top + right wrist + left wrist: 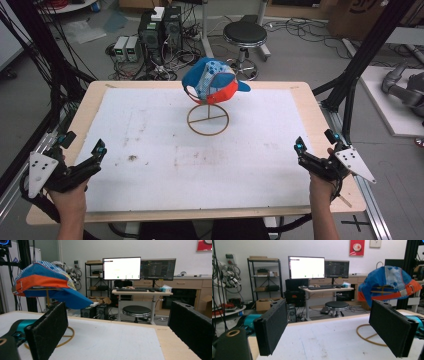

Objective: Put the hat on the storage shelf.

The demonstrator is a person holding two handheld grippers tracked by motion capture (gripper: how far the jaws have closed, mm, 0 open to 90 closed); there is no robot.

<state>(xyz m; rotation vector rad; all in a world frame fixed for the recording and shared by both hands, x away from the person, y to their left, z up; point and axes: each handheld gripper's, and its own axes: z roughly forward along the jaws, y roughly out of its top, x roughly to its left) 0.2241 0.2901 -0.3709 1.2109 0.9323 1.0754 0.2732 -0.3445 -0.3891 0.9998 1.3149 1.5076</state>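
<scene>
High view: wooden table [310, 107] w/ white mat [200, 160] covering most of it. A blue/orange cap [212, 80] sits on a wire stand [208, 119] w/ a ring base, near the far edge of the mat, roughly center. Brim points right. Left gripper [97, 152] rests at the near-left edge of the mat, held by the person's left hand [67, 197]; right gripper [299, 149] at the near-right edge, held by the right hand [322, 185]. Both well apart from the cap and from each other. Black stool [245, 35] and computer boxes on the floor beyond the table. Left gripper view: jaws spread wide, nothing btwn them, just bare mat [324, 337]. Cap [387, 285] up right beyond the right jaw, ring base [364, 336] partly hidden behind it. Two monitors [319, 267] on a desk and a shelf unit [264, 277] in the bkgd. Right gripper view: jaws also released, wide apart, gripping nothing. Cap [45, 282] at upper left above the left jaw, brim toward center; ring base [67, 336] on the mat [107, 340] behind that jaw. Bare wood strip [172, 345] at right, stool [137, 310] and monitors [138, 268] beyond.
</scene>
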